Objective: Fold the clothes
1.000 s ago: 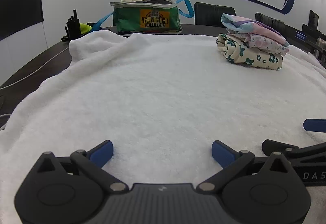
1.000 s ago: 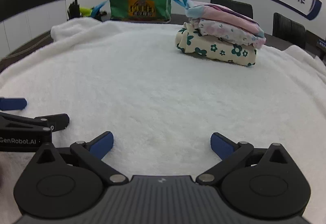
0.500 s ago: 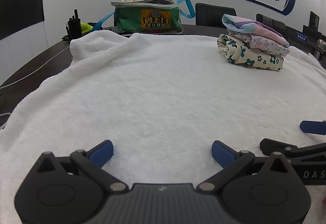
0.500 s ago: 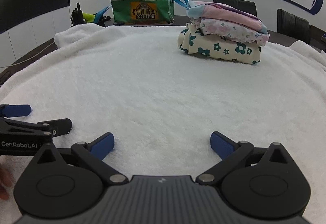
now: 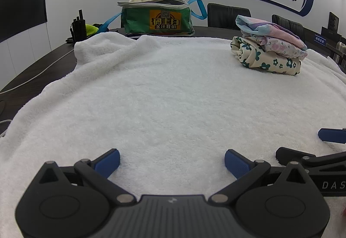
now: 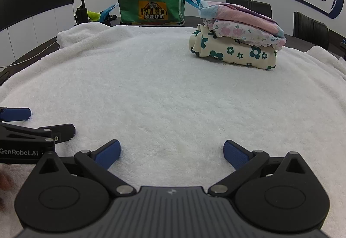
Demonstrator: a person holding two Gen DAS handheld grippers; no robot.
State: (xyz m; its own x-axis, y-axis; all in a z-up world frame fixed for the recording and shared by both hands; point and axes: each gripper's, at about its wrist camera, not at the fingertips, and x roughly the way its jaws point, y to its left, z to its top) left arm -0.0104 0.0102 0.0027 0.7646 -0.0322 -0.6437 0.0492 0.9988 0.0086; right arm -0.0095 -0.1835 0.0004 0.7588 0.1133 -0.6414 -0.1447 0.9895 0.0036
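From the left wrist view, the left gripper point(image 5: 172, 161) is held wide open with nothing in it – a stack of folded clothes point(image 5: 269, 45) is seen far ahead, right of the fingers. From the right wrist view, the right gripper point(image 6: 172, 152) is spread wide and empty too; the stack sits ahead-right on the white towel point(image 6: 151, 90). Soft, light, floppy fabric is expected – best pinched at an edge.

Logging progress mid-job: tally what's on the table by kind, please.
Folded garments in the stack: 3 (pastel pink-and-blue top one, pink-floral white middle one, cream one with teal flowers)
White terry towel covering the table: 1
Green fabric bag with blue straps: 1
Total: 5
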